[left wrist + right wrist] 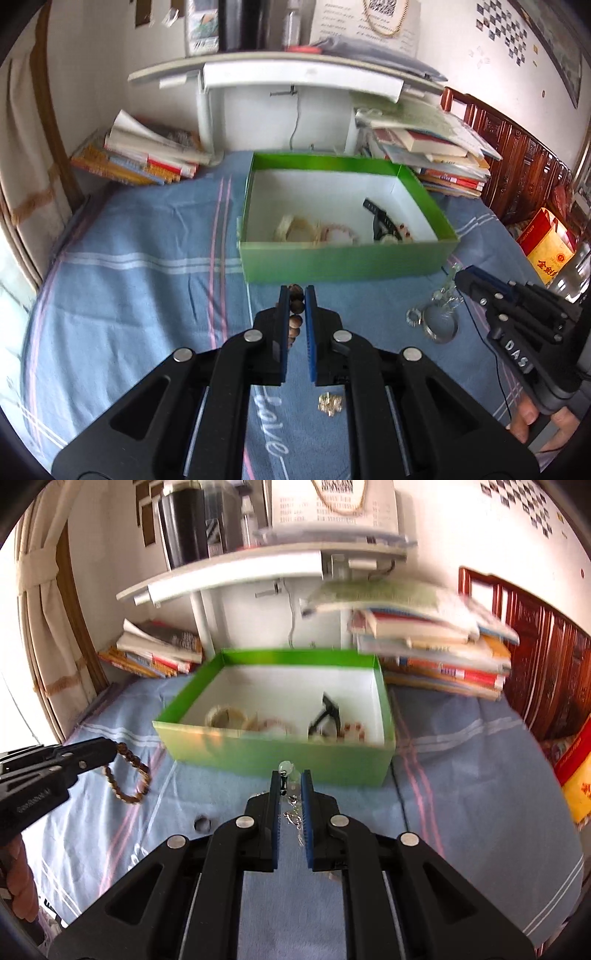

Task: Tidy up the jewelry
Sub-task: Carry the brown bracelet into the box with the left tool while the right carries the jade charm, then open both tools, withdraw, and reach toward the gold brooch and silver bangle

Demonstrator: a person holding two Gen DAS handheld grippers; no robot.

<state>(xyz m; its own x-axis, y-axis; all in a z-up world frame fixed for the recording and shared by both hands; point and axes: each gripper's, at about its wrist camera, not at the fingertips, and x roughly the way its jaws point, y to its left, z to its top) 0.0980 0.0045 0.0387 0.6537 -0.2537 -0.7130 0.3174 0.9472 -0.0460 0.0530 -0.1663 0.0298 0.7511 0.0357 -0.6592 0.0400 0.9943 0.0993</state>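
Your left tool [296, 295] is clamped on the limp, light brown wooden bead bracelet [127, 775] and your right tool [290, 779] on a fragile clear crystal pendant chain [291, 805], both just short of the green cardboard box [347, 258]; pinch across beads, not cord.

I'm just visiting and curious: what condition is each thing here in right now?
Left gripper: shut on brown bead bracelet, which dangles.
Right gripper: shut on clear crystal necklace, which hangs down.
Green box: open, jewelry inside.
Gold trinket: lying on blue bedsheet.
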